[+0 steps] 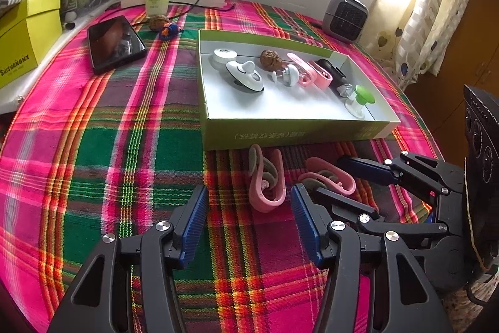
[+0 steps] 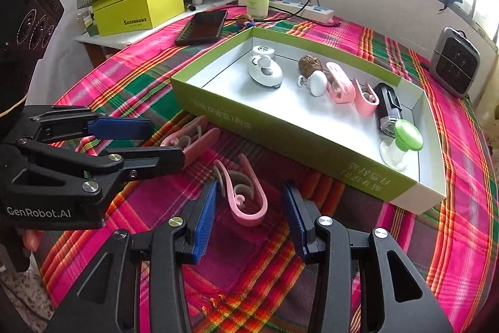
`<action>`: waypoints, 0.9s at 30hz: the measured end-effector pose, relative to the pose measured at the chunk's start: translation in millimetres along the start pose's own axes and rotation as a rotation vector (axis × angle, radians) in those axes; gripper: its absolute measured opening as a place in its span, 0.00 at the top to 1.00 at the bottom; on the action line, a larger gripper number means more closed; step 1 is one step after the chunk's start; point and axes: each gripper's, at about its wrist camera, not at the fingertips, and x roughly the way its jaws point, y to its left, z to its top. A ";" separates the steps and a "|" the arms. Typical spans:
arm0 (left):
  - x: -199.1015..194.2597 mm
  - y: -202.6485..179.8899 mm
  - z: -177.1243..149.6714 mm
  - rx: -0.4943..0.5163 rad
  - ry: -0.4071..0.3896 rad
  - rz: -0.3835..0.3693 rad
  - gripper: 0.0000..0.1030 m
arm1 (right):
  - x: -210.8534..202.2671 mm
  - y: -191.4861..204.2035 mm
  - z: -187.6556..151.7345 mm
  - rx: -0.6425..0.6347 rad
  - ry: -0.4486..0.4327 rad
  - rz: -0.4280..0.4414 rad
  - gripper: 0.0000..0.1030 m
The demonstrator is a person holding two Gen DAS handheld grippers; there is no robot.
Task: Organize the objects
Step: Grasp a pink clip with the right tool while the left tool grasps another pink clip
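Both cameras sit low over the plaid tablecloth (image 1: pixel 93 161), each peering forward between its own blue-padded fingers toward the window wall. The left one looks from close in at the near long side of the green tray (image 1: pixel 280 134); the right one (further to the right) sees the same tray (image 2: pixel 249 130) at a slant. Both catch the two pink clips and each other's gripper

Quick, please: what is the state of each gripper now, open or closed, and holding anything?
Left gripper: open, holding nothing; a pink clip lies between its fingers.
Right gripper: open, holding nothing; another pink clip lies between its fingers.
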 end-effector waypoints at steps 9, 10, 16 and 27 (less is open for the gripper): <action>5.2 -3.0 2.3 0.013 0.008 0.003 0.48 | -2.8 -4.3 -1.6 0.021 -0.008 0.004 0.68; 5.7 -3.2 2.7 0.014 0.008 0.005 0.48 | -3.0 -4.3 -1.5 0.023 -0.009 0.004 0.70; 6.7 -5.0 3.9 0.018 0.007 0.010 0.48 | -7.7 -8.9 -3.0 0.044 -0.025 -0.003 0.77; 14.9 -13.8 8.2 0.076 -0.008 0.066 0.48 | -10.6 -15.1 -6.5 0.074 -0.026 -0.009 0.78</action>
